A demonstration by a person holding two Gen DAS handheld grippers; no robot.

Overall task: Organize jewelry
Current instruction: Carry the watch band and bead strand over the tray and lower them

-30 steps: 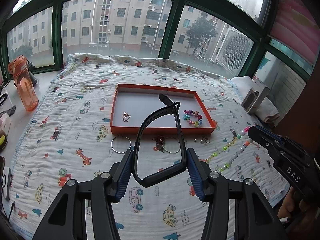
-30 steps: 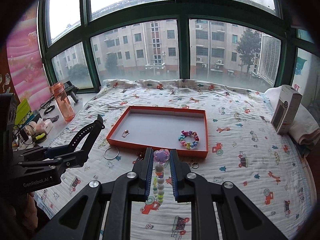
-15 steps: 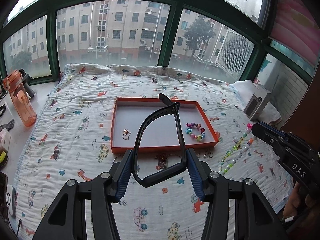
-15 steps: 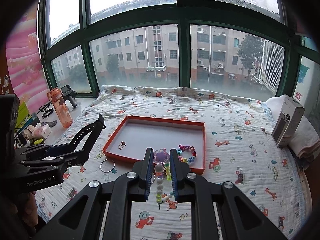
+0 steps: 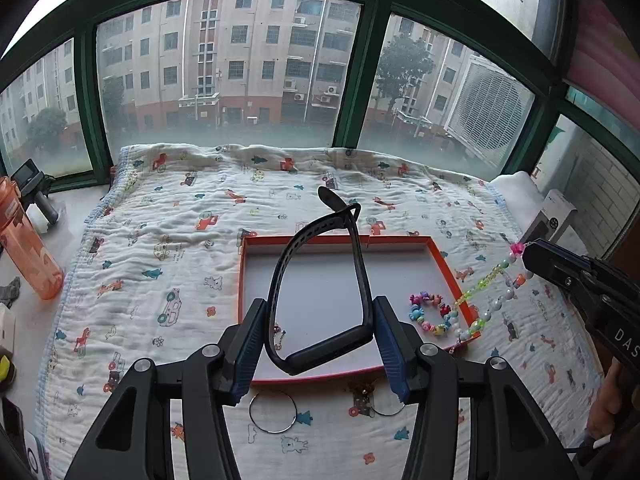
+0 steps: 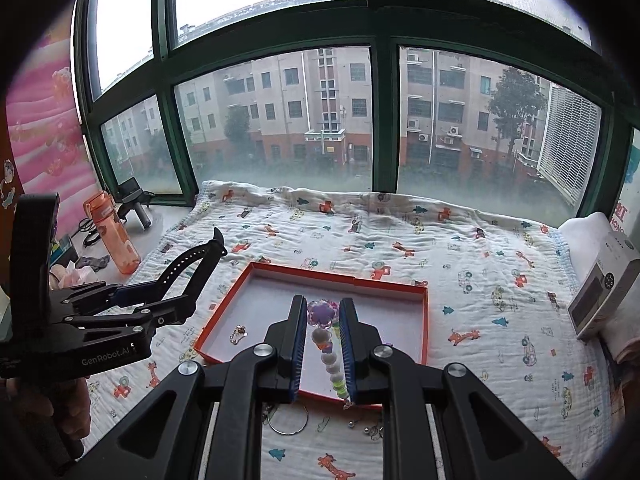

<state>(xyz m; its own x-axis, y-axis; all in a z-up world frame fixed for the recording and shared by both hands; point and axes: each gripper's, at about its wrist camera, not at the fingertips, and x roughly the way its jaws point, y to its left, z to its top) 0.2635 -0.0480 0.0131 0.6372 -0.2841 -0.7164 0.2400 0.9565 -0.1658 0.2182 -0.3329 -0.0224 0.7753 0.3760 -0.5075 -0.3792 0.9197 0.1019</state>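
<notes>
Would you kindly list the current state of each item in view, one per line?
Left tool: shut on the black watch band.
Right tool: shut on the beaded necklace, which hangs down.
Orange tray: open, holding a beaded bracelet and small charm.
Silver hoop: lying on the blanket.
Orange bottle: upright, capped.

the left gripper, seen from the right wrist view, carries white lettering "genrobot.ai" on its black body. the right gripper, seen from the left wrist view, shows the white letters "das" at the frame edge, the rest cut off. no other text is legible.
</notes>
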